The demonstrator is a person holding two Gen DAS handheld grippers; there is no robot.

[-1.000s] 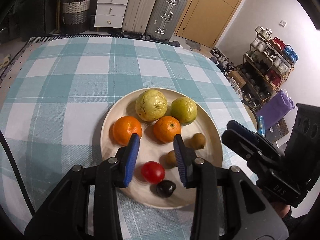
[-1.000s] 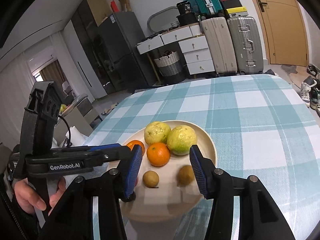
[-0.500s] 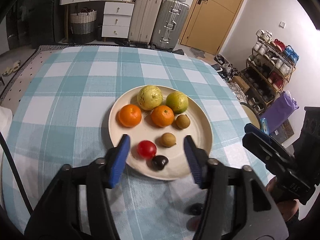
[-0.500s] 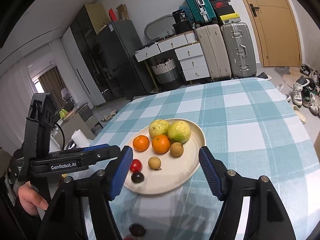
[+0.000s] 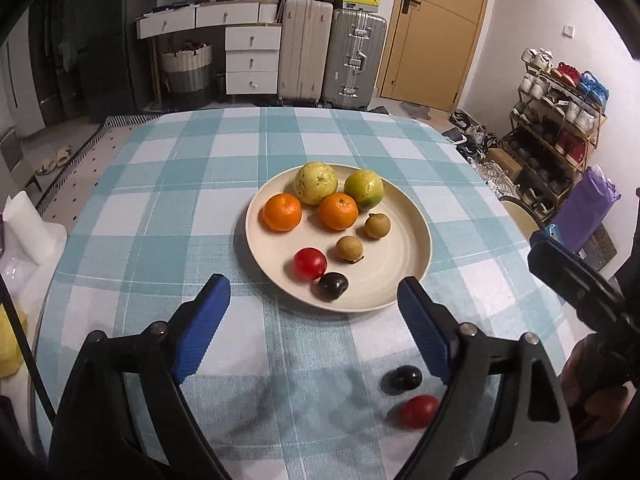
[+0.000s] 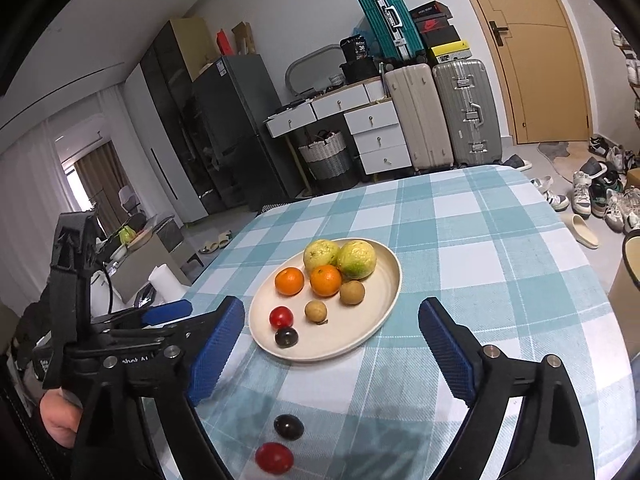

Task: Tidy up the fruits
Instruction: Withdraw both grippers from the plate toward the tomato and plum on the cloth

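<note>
A cream plate (image 5: 408,276) (image 6: 380,320) on the checked tablecloth holds two yellow-green guavas, two oranges (image 5: 282,212), two brown longans, a red cherry tomato (image 5: 309,264) and a dark grape (image 5: 333,286). A second dark grape (image 5: 401,379) (image 6: 289,427) and a second red tomato (image 5: 419,411) (image 6: 274,458) lie on the cloth near the front edge. My left gripper (image 5: 314,312) hangs above the cloth short of the plate, its jaws opening with nothing between them. My right gripper (image 6: 332,336) is back from the plate too, jaws opening and empty.
The round table's edge curves close on both sides. A white paper roll (image 5: 24,226) stands off the left edge. Suitcases (image 5: 354,58), drawers and a shoe rack (image 5: 560,120) stand beyond. A hand (image 6: 60,420) holds the left gripper's body at lower left.
Both grippers have drawn back and up from the plate while their jaws spread wide. The loose grape and tomato on the cloth have come into view.
</note>
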